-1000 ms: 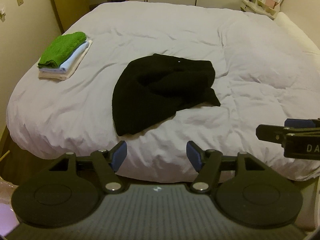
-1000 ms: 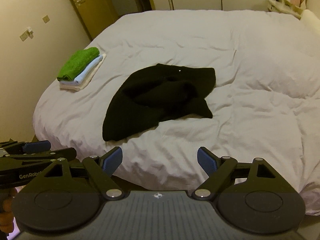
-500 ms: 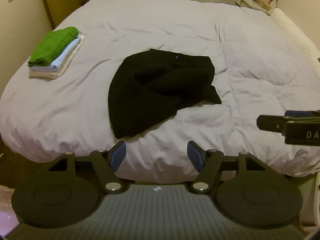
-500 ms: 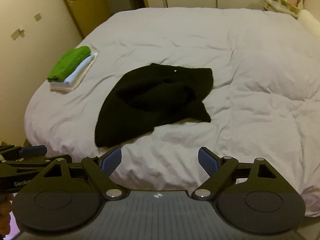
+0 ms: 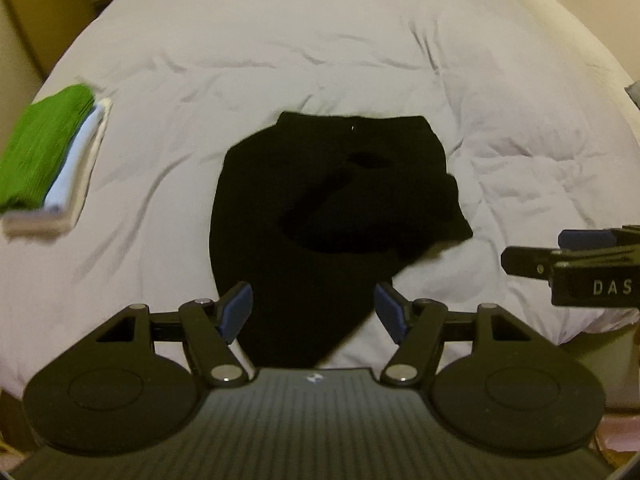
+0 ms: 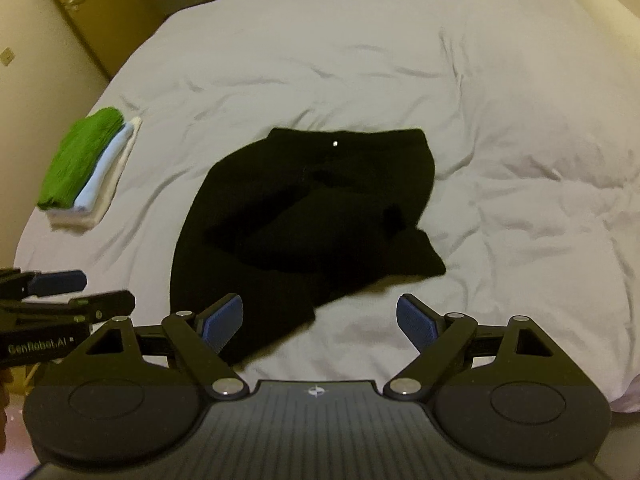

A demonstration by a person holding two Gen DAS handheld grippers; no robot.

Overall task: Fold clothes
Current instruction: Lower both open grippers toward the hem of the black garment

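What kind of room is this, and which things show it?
Most likely a bedroom. A wide bed with a pale duvet fills the view, a stack of folded laundry and a crumpled black garment lie on it, and cupboard doors stand behind.

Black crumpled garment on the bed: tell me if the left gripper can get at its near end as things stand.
Probably yes. The left gripper has its jaws open, aimed at the near end of the black crumpled garment, with nothing between them. The right gripper sits off to the side.
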